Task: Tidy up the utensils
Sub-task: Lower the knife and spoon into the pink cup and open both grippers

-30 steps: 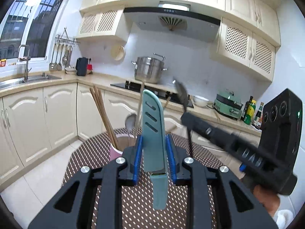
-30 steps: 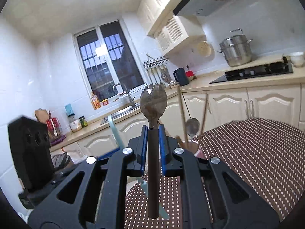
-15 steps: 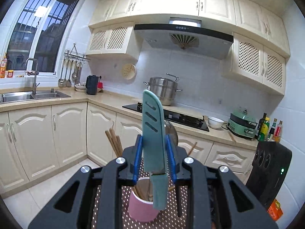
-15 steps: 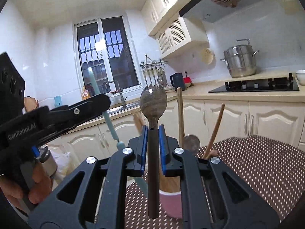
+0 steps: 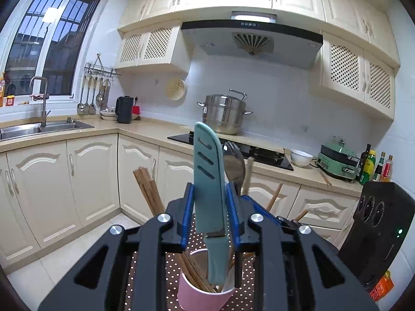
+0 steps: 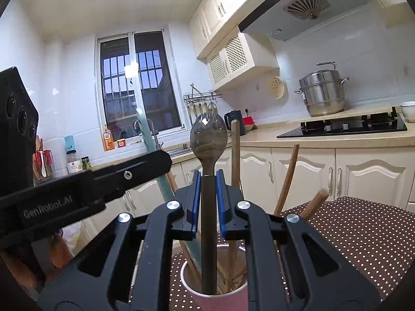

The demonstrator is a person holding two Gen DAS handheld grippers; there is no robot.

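1. Teal knife (image 5: pixel 208 181) pinched upright between the blue pads of the left gripper (image 5: pixel 210 212), blade up, handle end down inside the pink cup (image 5: pixel 197 296); one second ago well above the cup, half a second ago at its rim, now lower into the mouth.
2. Dark spork (image 6: pixel 208 140) clamped upright in the right gripper (image 6: pixel 208 202), head up, dark handle reaching into the cup (image 6: pixel 220 300); one second ago held clear of the cup, now dipped past the rim.
3. Seen from the left wrist, spork (image 5: pixel 234 163) just right of the knife blade, both handles side by side in the cup; whether touching, cannot tell.
4. Seen from the right wrist, knife (image 6: pixel 145 132) slanting behind the left gripper's finger, its lower part entering the cup left of the spork.
5. Wooden chopsticks (image 5: pixel 147 191) leaning out of the cup to the left; more wooden sticks (image 6: pixel 286 178) leaning right.
6. Cup larger and nearer in both views than half a second ago, standing on a brown dotted cloth (image 6: pixel 363 233).
7. Beyond: cream cabinets, a steel pot (image 5: pixel 224 114) beside the black hob (image 5: pixel 259 153), sink (image 5: pixel 39 127) under the window.
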